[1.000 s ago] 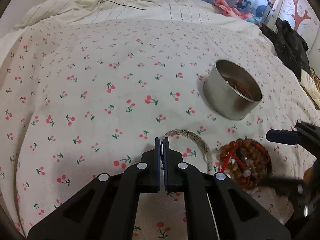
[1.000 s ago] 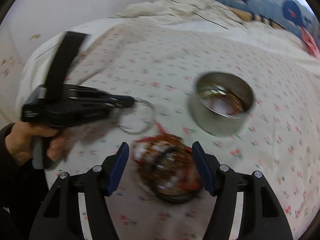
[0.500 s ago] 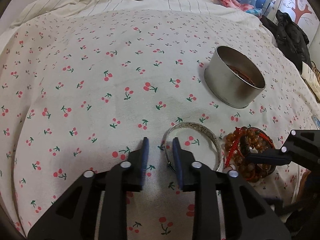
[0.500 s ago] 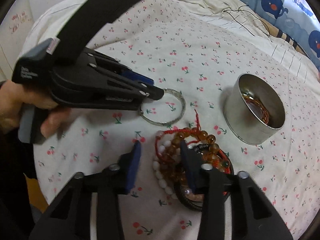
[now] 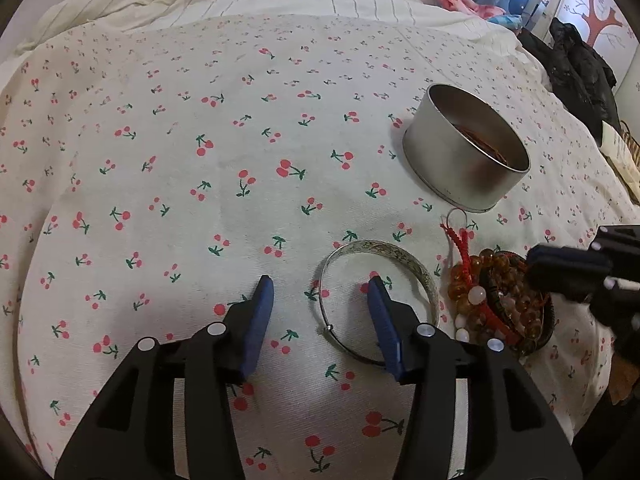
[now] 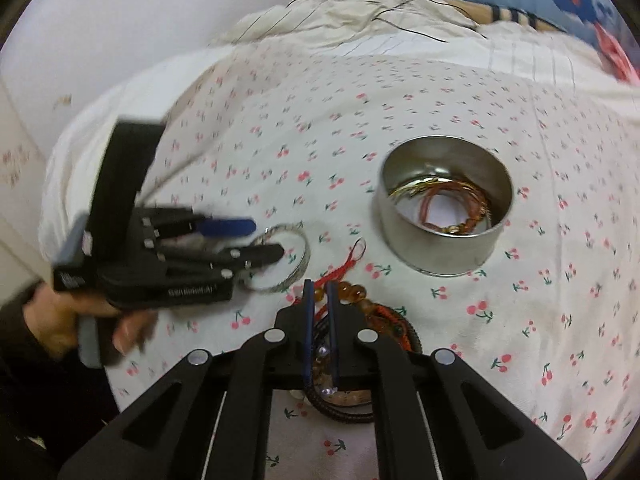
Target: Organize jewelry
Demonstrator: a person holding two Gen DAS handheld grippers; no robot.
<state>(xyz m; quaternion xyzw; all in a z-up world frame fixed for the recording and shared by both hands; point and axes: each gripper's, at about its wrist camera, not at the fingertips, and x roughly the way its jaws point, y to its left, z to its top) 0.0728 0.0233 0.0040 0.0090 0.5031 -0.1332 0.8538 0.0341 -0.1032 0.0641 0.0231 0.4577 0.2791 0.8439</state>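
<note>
Red-cherry white bedsheet (image 5: 200,200), silver tin (image 5: 448,168), amber-and-red beads (image 5: 488,288)

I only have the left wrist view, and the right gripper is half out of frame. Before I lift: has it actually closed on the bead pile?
Observer: Yes. In the right wrist view the right gripper has just been closing, and its pads now pinch strands of the bead bracelets.
Operator: And the tin, I only see its near wall. Anything inside?
Observer: The tin already holds gold and orange-red bracelets.
</note>
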